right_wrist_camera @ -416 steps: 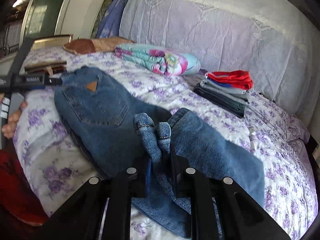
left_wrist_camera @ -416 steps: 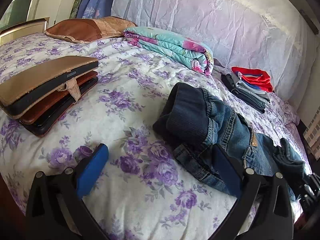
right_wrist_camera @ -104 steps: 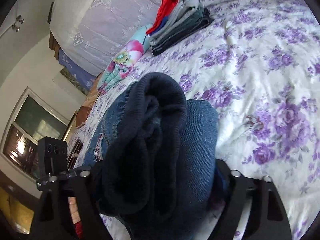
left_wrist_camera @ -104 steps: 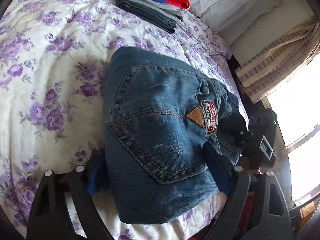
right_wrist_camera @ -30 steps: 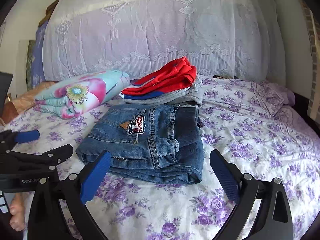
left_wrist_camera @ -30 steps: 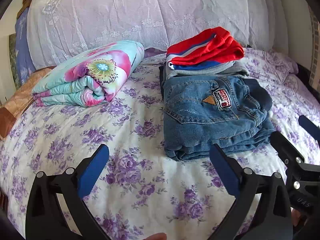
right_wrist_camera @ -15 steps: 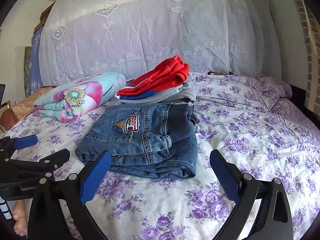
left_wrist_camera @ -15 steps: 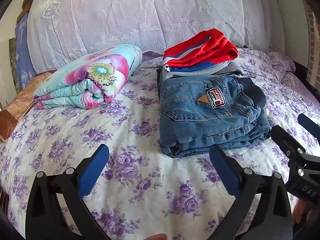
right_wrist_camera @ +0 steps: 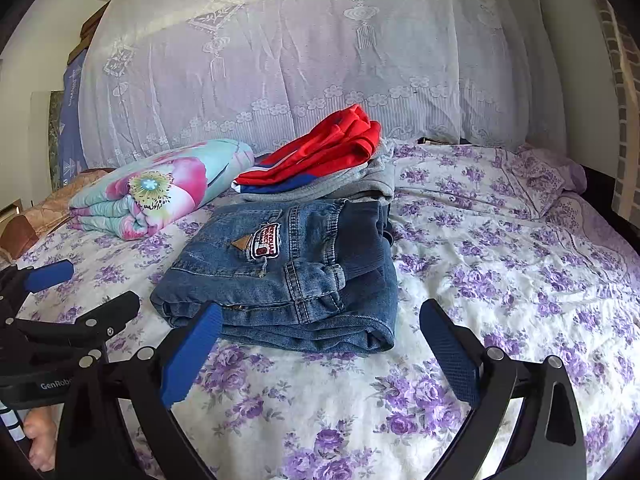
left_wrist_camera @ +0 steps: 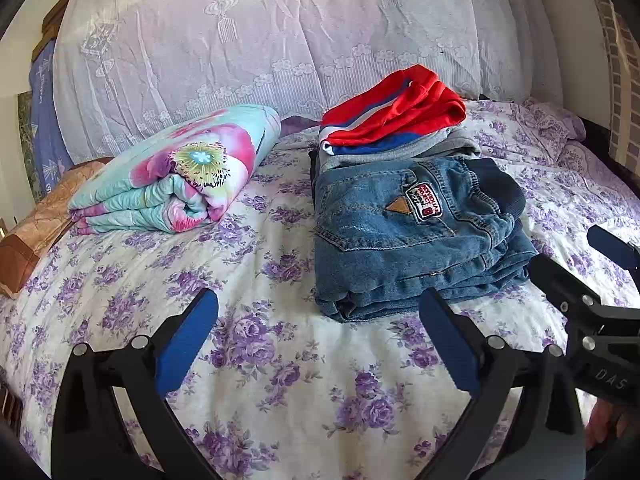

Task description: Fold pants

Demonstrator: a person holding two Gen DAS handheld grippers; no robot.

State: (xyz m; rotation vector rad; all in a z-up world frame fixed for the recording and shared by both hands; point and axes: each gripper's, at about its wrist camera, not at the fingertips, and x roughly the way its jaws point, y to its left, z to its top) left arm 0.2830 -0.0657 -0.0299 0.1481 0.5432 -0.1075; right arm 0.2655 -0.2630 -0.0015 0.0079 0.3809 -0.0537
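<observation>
Two views. Left wrist: floral bedspread (left_wrist_camera: pixel 260 248), lace-draped headboard (left_wrist_camera: pixel 280 32), rolled quilt (left_wrist_camera: pixel 176 172); folded jeans (left_wrist_camera: pixel 400 236) touch the clothes stack (left_wrist_camera: pixel 392 120); left gripper (left_wrist_camera: pixel 318 312) gapes empty. Right wrist: right gripper (right_wrist_camera: pixel 320 332) spread wide, empty, before the jeans (right_wrist_camera: pixel 288 268).

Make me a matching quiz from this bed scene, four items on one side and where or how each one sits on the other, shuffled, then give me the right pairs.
Column one:
1. folded jeans
2. red top
3. floral quilt
4. left gripper

Column two:
A. rolled up beside the clothes pile
B. open, holding nothing
C. on top of the grey garments
D. flat on the bedspread, in front of the pile

Pairs: 1-D, 2-C, 3-A, 4-B
</observation>
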